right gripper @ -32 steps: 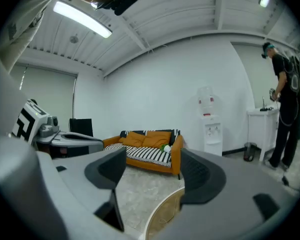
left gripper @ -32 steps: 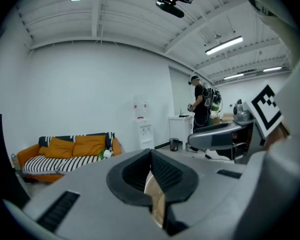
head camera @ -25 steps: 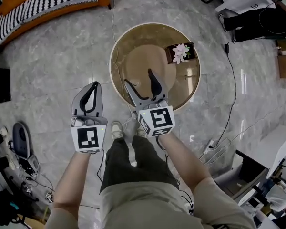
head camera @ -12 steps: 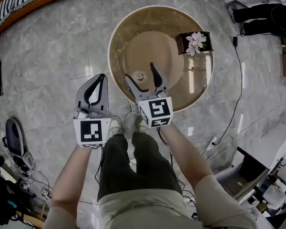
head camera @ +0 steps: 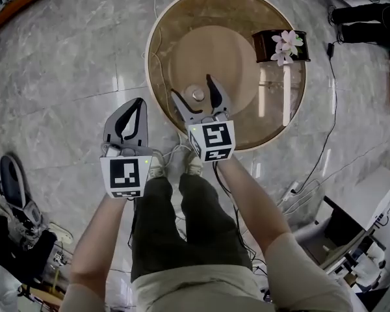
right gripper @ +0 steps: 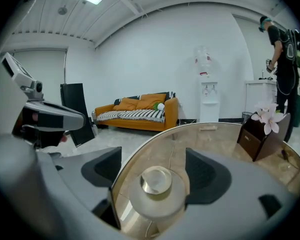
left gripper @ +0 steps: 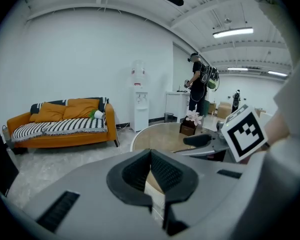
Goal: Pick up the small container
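Glass table (head camera: 281, 125) edge underlies right hand-held gripper (head camera: 192, 88), just opened wide around small container (right gripper: 156, 183)

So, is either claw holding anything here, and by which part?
Nothing is held. The right claw has just been opening; its jaws flank the small container without touching it. The left claw is shut, empty.

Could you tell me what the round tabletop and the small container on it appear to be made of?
Tabletop: probably tinted glass, glossy; a cable and the base show through it. Small container: uncertain; pale translucent body, perhaps glass or plastic, with a shiny, metal-looking top.
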Available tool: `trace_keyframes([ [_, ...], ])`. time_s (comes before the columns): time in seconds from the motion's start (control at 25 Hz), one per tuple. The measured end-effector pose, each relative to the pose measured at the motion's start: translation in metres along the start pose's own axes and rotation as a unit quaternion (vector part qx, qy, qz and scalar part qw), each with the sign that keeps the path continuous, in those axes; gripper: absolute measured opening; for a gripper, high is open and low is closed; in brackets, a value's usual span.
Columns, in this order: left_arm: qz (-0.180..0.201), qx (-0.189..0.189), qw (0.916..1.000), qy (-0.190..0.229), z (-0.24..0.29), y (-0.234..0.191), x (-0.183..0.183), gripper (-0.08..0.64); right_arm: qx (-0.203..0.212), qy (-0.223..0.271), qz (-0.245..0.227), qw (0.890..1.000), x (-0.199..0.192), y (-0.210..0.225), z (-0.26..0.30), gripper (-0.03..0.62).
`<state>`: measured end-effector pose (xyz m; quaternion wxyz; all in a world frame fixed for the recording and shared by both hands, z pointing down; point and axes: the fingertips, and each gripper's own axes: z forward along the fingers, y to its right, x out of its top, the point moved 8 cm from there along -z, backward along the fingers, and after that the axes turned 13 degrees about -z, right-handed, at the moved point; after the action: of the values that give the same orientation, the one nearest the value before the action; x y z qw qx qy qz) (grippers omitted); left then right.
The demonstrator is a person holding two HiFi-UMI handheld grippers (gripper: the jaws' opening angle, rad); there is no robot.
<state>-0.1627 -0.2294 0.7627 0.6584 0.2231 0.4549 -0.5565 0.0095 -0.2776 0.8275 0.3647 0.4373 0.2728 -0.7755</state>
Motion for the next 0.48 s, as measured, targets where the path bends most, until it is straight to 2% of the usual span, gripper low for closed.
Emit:
trace_keyframes([
  [0.24,0.001,-0.004,0.9999,-0.011,0.009,0.0,-0.021,0.006,-0.014,-0.024,-0.009,1.0,-0.029,-0.005,0.015,0.342],
  [0.36,0.004,-0.002,0.9999,-0.014,0.011,0.002,-0.026,0.006,-0.012,-0.046,-0.026,0.999,-0.043,-0.008,0.02,0.342],
  [0.48,0.005,0.0,0.9999,-0.015,0.012,0.003,-0.03,0.006,-0.004,-0.063,-0.023,0.998,-0.05,-0.009,0.028,0.341],
])
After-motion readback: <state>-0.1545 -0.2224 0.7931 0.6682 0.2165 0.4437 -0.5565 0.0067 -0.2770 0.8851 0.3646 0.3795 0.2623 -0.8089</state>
